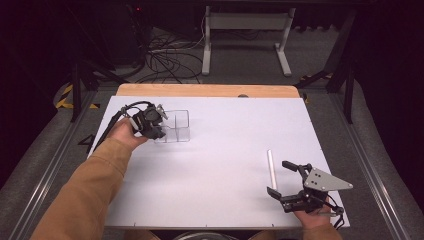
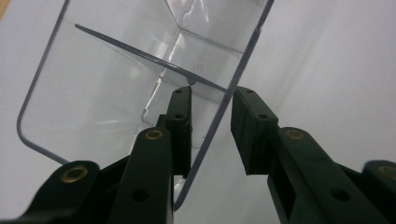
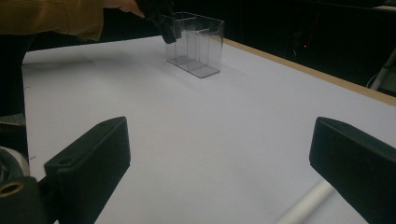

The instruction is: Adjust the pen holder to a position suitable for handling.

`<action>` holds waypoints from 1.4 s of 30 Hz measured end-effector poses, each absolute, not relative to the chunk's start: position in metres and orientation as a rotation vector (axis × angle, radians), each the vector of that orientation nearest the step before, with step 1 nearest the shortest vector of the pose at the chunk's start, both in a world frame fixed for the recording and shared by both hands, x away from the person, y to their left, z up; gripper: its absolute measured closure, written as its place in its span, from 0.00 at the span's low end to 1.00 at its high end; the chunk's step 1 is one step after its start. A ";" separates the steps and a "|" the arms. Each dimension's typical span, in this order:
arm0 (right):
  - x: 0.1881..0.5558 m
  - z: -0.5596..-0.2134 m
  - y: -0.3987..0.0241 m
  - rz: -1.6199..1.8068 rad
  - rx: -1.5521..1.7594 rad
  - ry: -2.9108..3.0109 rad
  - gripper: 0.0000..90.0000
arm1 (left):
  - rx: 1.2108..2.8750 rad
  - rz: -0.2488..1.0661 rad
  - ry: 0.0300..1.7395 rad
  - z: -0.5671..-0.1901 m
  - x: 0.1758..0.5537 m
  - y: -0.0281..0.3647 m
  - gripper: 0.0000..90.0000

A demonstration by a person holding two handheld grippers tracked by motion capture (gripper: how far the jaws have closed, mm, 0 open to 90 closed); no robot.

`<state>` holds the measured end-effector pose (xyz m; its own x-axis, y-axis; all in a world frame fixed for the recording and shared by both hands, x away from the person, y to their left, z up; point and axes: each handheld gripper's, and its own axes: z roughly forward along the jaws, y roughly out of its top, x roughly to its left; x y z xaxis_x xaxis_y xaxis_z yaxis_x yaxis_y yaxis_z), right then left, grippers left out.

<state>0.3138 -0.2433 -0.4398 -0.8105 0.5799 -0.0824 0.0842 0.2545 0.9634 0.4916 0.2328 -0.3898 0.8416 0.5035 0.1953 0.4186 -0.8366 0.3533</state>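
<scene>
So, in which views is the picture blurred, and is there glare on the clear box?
High view: sharp, even light on the white table, dark surroundings. Left gripper view: bright reflections on the clear box; the near black jaws look soft. Right gripper view: near jaws and white tube blurred, far box sharper.

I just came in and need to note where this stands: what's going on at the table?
A person is working with a gripper in each hand at a white table. The left gripper has its jaws astride one wall of a clear plastic divided box, one jaw inside and one outside, with a gap to the outer jaw, so it isn't clamped yet. The right gripper waits near the table's front edge with its jaws wide apart, holding nothing, beside a white tube lying flat on the table.
</scene>
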 end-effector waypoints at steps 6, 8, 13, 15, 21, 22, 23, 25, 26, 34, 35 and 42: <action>0.315 -0.440 -0.243 1.581 0.601 2.113 0.06 | 2.748 0.358 0.608 -0.387 0.486 0.234 0.90; 0.315 -0.440 -0.243 1.583 0.599 2.117 0.06 | 2.742 0.307 0.569 -0.386 0.483 0.234 0.95; 0.315 -0.440 -0.243 1.586 0.598 2.120 0.06 | 2.719 0.286 0.487 -0.378 0.474 0.230 0.98; 0.315 -0.440 -0.243 1.585 0.598 2.119 0.06 | 2.708 0.289 0.459 -0.373 0.470 0.227 0.98; 0.315 -0.440 -0.243 1.583 0.598 2.118 0.06 | 2.667 0.287 0.371 -0.361 0.459 0.216 0.98; 0.315 -0.440 -0.243 1.584 0.597 2.115 0.06 | 2.661 0.280 0.334 -0.357 0.453 0.208 0.98; 0.315 -0.440 -0.243 1.584 0.598 2.114 0.06 | 2.661 0.280 0.334 -0.357 0.453 0.208 0.98; 0.314 -0.440 -0.243 1.587 0.595 2.114 0.06 | 2.656 0.267 0.256 -0.353 0.445 0.196 0.98; 0.314 -0.440 -0.243 1.587 0.596 2.113 0.06 | 2.657 0.256 0.232 -0.353 0.443 0.192 0.98; 0.314 -0.440 -0.243 1.584 0.599 2.116 0.06 | 2.683 0.202 0.098 -0.359 0.431 0.165 0.98; 0.314 -0.440 -0.243 1.586 0.598 2.115 0.06 | 2.688 0.194 0.086 -0.361 0.430 0.162 0.98; 0.314 -0.440 -0.243 1.588 0.591 2.115 0.06 | 2.733 0.141 0.022 -0.374 0.427 0.144 0.98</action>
